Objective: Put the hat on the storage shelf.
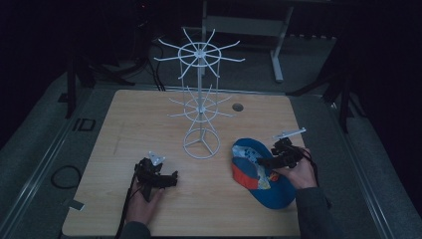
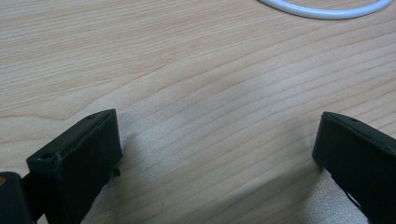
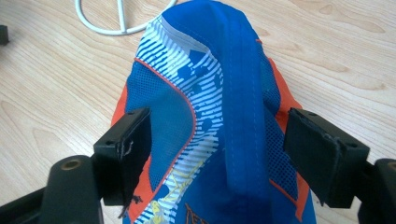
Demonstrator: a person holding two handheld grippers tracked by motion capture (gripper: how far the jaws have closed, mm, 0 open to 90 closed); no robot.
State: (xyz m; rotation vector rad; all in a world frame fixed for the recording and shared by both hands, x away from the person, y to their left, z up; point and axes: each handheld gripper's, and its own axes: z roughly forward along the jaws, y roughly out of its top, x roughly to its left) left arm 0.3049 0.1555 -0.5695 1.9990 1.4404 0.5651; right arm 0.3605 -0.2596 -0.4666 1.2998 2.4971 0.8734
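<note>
Nearest the person, two forearms are reaching in over the wooden surface [image 1: 124, 209], each hand carrying a hand-held gripper.

Left hand-held gripper [image 1: 158, 178]: resting low over bare wood, a grey three-cornered plate sitting on top and a cable trailing back toward the person. In the left gripper view its jaws are standing wide apart [image 2: 217, 154] with nothing but wood grain between them. Just ahead of it, an arc of the white base ring [image 2: 327, 10] is lying on the surface.

Right hand-held gripper [image 1: 276, 155]: hovering over the cap, jaws spread [image 3: 217, 149] and standing on either side of the cap's crown. Whether the pads are touching the fabric, I cannot tell.

Cap [image 1: 256, 174]: blue with orange panels and a white striped print, lying on the surface directly under and ahead of the right hand-held gripper, its blue centre seam [image 3: 238, 102] running away from the jaws. It is sitting well apart from the left hand-held gripper.

White wire stand [image 1: 201, 107]: standing upright beyond both hand-held grippers, between them, with its ring base just past the cap's far edge. Two tiers of spoked hooks are spreading outward, the upper one wider.

Farther off, a small round hole [image 1: 237, 107] is showing in the surface beside the stand. Beyond the far edge, dark floor and metal frame legs are fading into shadow.
</note>
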